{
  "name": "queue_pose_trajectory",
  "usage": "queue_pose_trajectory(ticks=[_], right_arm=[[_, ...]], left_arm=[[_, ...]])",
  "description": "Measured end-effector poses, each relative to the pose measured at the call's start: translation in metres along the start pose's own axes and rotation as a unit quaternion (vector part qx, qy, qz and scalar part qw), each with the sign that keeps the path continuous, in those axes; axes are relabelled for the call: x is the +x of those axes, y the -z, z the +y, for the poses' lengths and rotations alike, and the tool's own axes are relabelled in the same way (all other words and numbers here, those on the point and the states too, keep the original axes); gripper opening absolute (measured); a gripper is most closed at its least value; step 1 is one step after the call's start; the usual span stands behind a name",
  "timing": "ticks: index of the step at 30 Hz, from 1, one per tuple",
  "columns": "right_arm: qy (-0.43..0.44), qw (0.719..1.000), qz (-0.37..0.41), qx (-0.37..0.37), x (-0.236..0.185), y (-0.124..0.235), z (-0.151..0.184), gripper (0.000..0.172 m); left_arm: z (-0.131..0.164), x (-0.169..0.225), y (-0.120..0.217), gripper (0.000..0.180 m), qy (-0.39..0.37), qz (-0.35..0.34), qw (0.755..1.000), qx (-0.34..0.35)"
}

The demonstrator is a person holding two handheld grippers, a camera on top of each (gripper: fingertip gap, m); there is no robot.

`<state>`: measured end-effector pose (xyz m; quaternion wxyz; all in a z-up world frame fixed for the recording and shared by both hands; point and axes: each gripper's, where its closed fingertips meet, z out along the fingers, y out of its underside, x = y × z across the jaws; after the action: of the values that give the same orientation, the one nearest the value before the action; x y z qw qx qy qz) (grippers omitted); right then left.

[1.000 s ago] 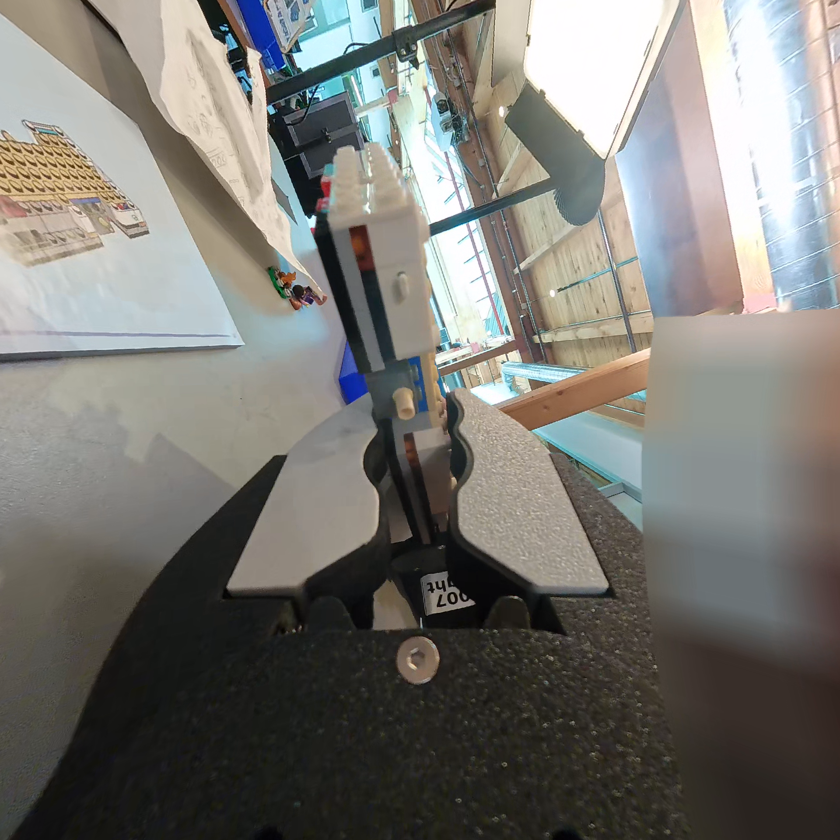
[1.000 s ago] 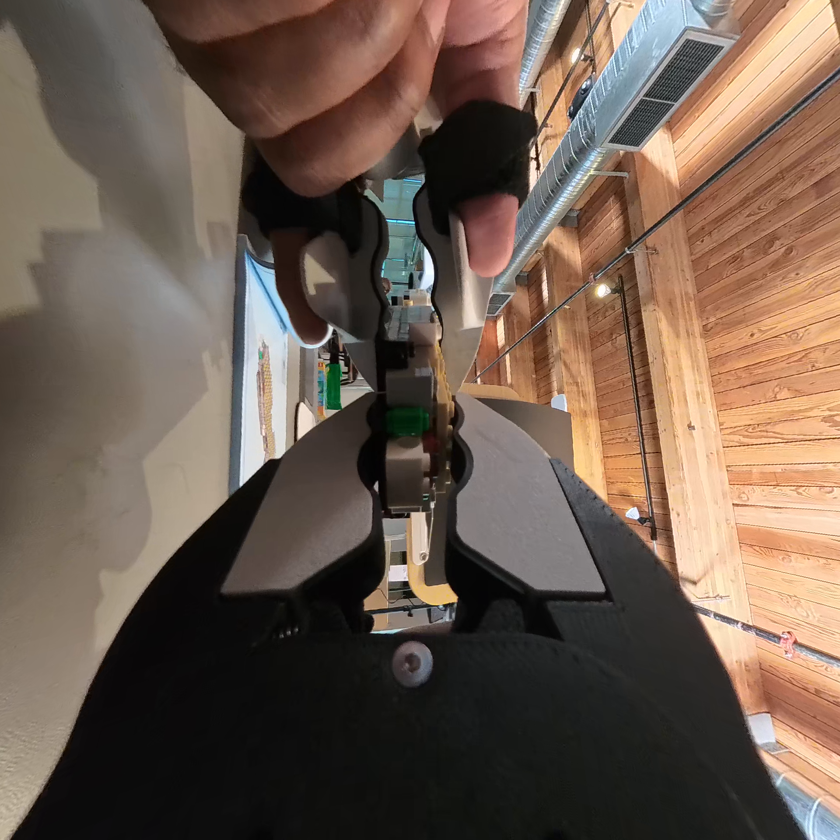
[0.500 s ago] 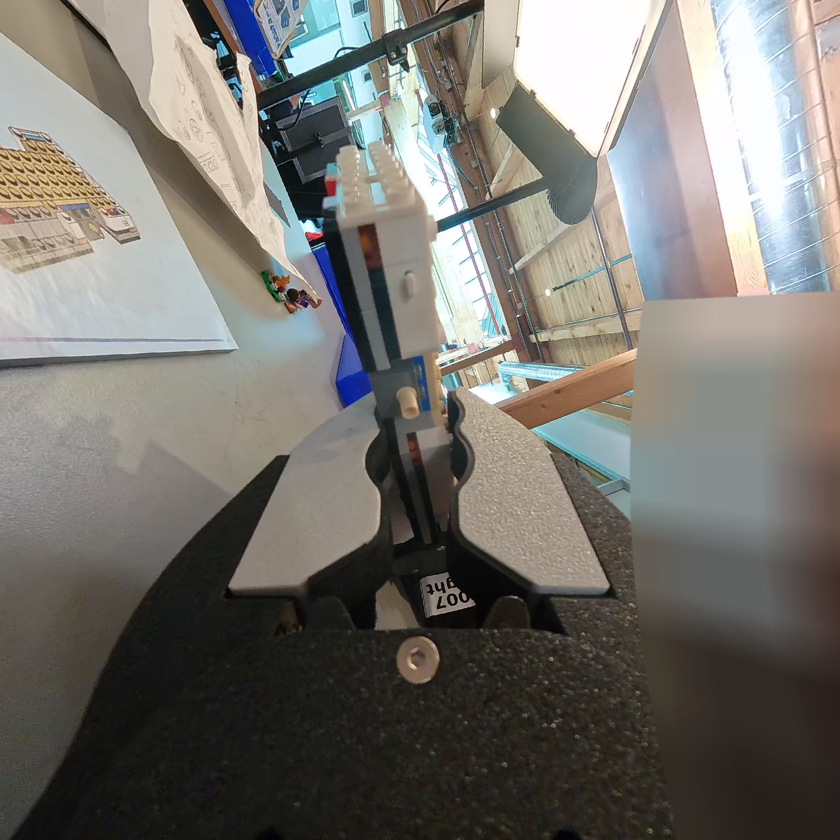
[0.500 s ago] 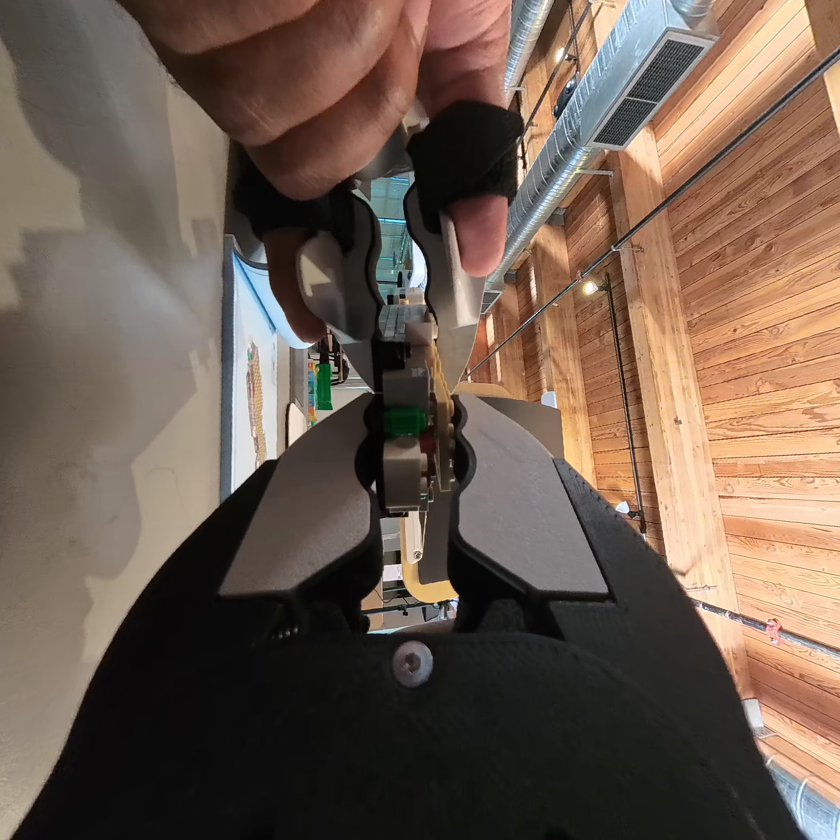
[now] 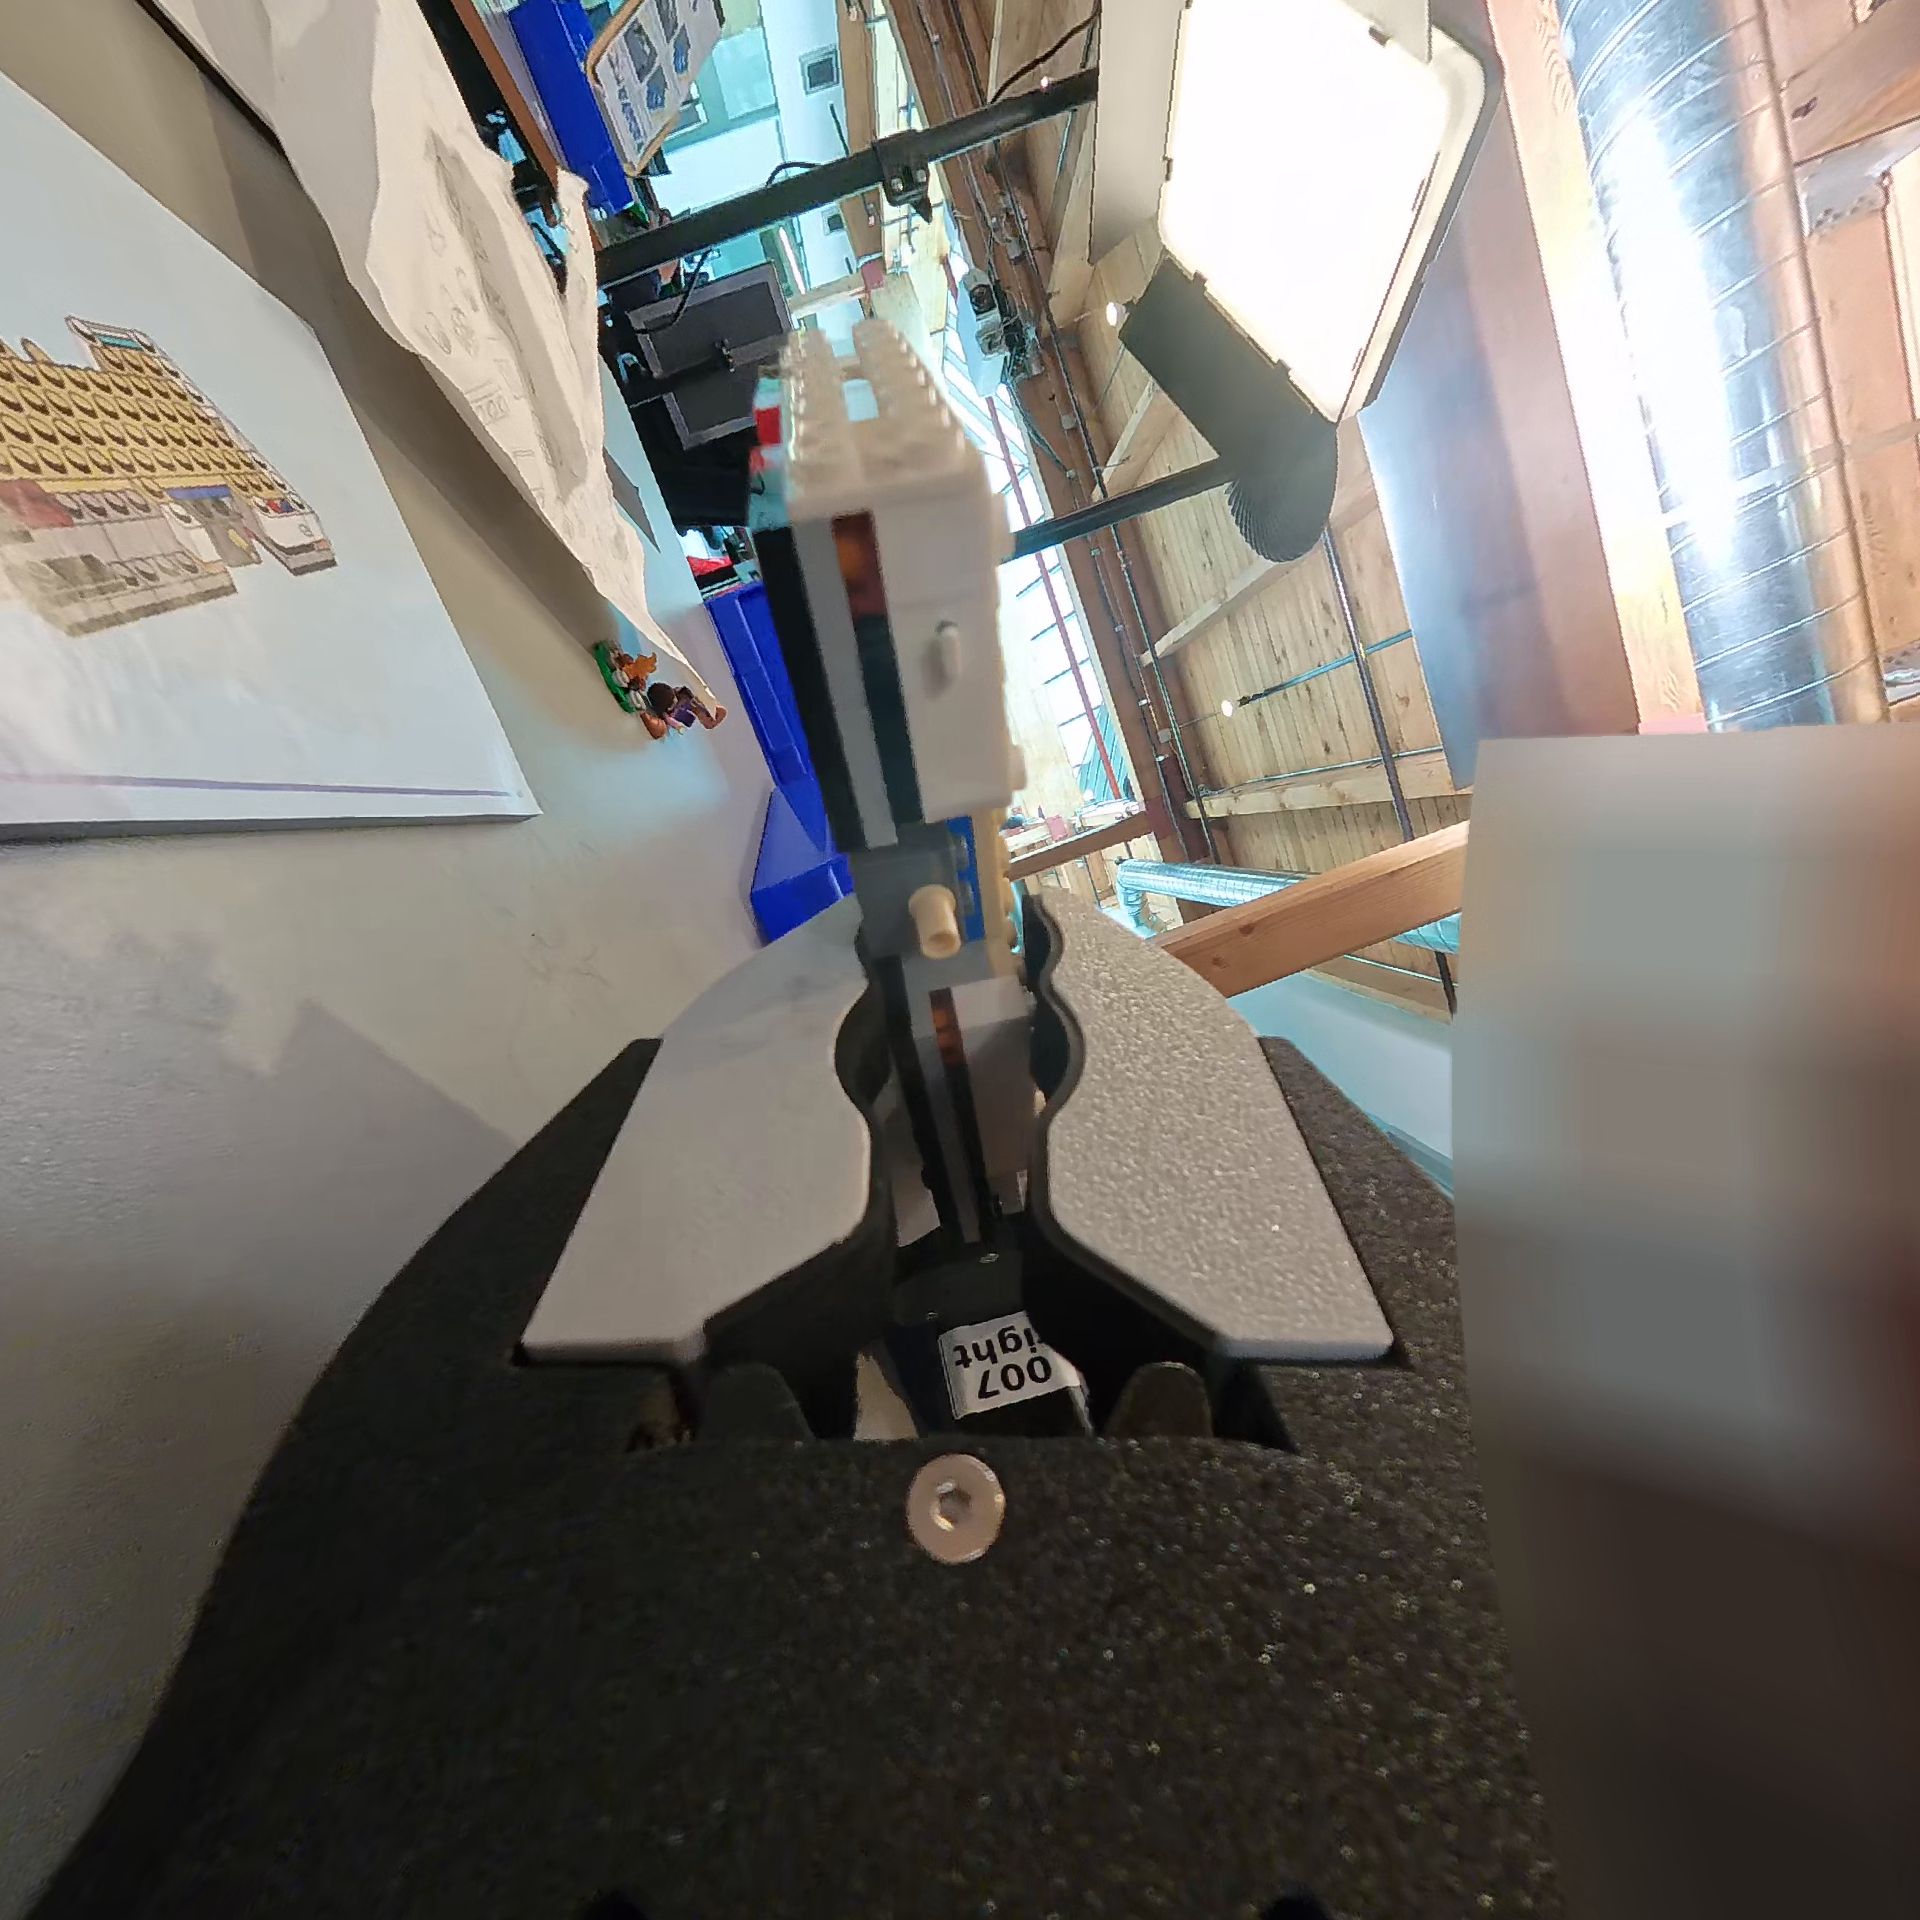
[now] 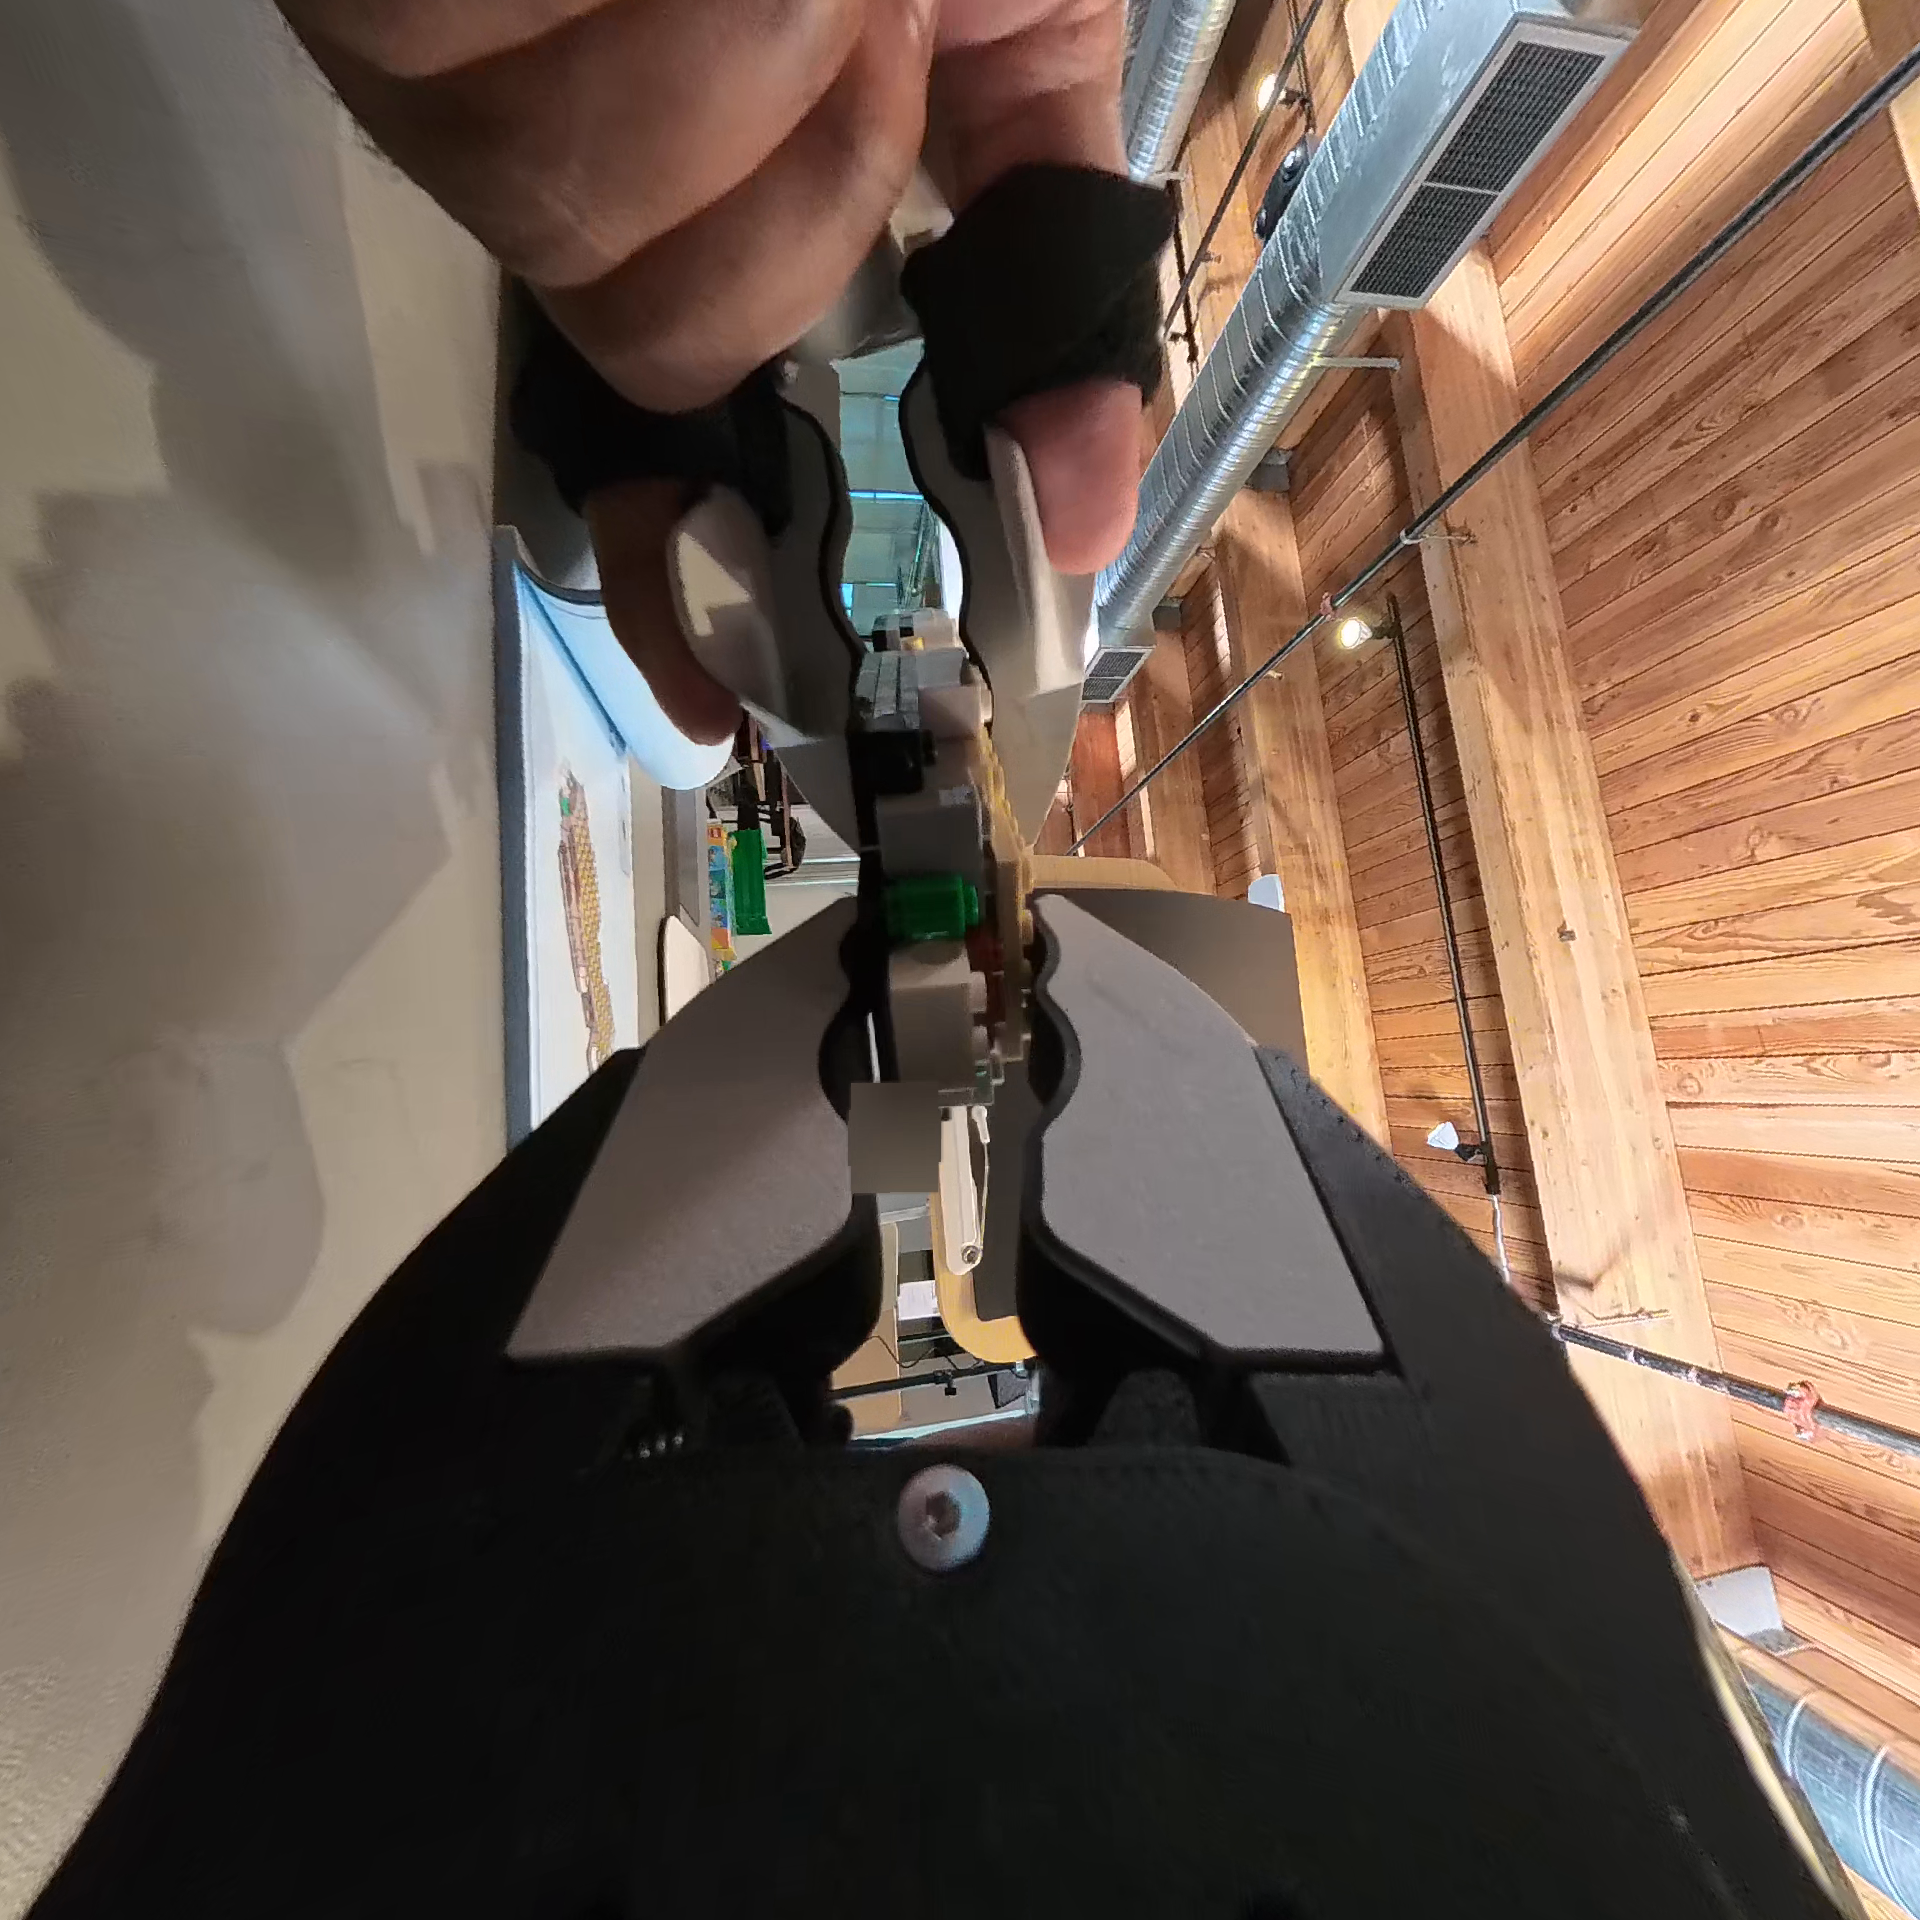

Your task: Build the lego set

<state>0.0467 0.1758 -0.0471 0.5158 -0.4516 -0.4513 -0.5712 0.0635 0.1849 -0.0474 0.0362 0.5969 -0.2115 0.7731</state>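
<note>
Wood-planked walls and silver ducting (image 6: 1226,436) framed a pale grey table (image 5: 312,1039) seen tipped on its side. At the left gripper (image 5: 951,997), both fingers pressed on the lower end of a toy-brick model (image 5: 894,644) of white, black and grey layers, with a tan peg jutting just beyond the fingertips. The right gripper (image 6: 940,935) clamped the same model (image 6: 930,997) from the opposite end, close to a green brick, facing the other gripper's fingers (image 6: 1023,623) and the person's hand (image 6: 675,187) around them. Farther out on the table lay an instruction booklet (image 5: 239,665), a creased paper sheet (image 5: 478,312), a few small loose pieces (image 5: 665,707) and blue bins (image 5: 790,790).
</note>
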Motion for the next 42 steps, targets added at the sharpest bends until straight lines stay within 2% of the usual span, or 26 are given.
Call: queue_pose_trajectory(ticks=[15,20,27,33,35,37,39,42], right_arm=[[0.005,0.999,-0.039,-0.008,-0.007,0.000,0.003,0.024],[-0.038,0.999,-0.024,-0.017,-0.004,-0.002,0.005,0.027],[-0.098,0.994,-0.028,-0.026,-0.001,-0.001,0.014,0.039],[-0.219,0.973,-0.061,-0.047,-0.003,0.006,0.029,0.045],[-0.307,0.946,-0.085,-0.056,-0.004,0.008,0.035,0.045],[-0.416,0.900,-0.120,-0.060,-0.006,0.009,0.039,0.045],[-0.531,0.829,-0.166,-0.056,-0.010,0.009,0.035,0.047],[-0.691,0.690,-0.212,-0.025,-0.007,0.010,0.025,0.051]], left_arm=[[0.000,-0.006,0.000,0.022,0.023,-0.004,1.000,0.011],[-0.003,-0.004,0.001,0.022,0.009,-0.005,1.000,0.024],[-0.015,-0.005,0.007,0.022,0.010,0.003,0.998,0.057],[-0.027,-0.008,0.014,0.022,0.000,-0.004,0.997,0.083],[-0.032,-0.007,0.017,0.022,-0.002,0.000,0.996,0.093],[-0.037,-0.004,0.019,0.022,-0.007,0.007,0.995,0.104],[-0.039,0.001,0.020,0.022,-0.015,0.021,0.993,0.114],[-0.042,0.012,0.021,0.022,-0.024,0.052,0.989,0.133]])
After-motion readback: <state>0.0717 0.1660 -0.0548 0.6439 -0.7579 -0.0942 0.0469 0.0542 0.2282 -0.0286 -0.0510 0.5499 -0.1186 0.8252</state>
